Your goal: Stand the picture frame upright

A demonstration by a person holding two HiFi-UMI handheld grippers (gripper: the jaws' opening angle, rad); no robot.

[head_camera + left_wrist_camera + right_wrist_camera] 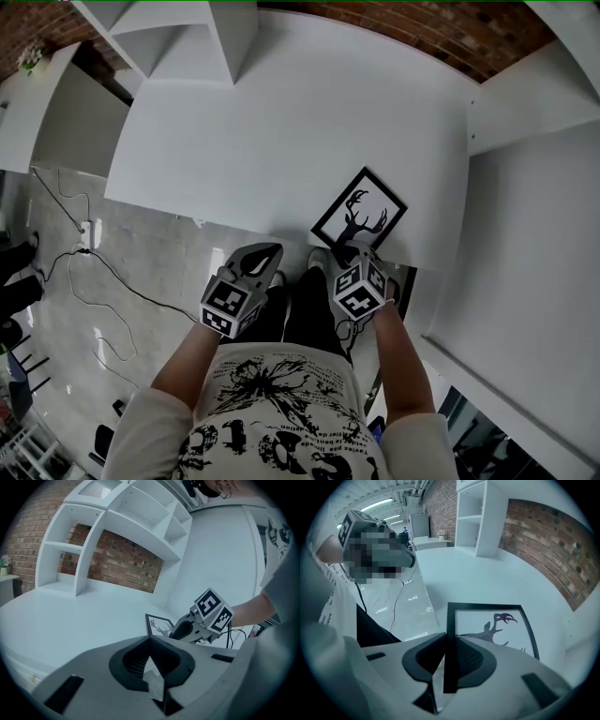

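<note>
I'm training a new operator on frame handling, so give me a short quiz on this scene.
1. True or false: the right gripper is shut on the picture frame by its black edge.
2. Where on the white table is the frame? A) at the near edge, by the person B) at the far end, by the shelves C) in the middle
3. Fill in: the left gripper has its jaws ____.
Key: 1 true; 2 A; 3 shut.

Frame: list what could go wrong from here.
1. The right gripper pinches the frame by one thin side bar only, so it may pivot or slip in the jaws when lifted.
2. The frame lies near the table edge; a slip could drop it to the floor.
3. The left gripper is shut and away, giving no support.
</note>
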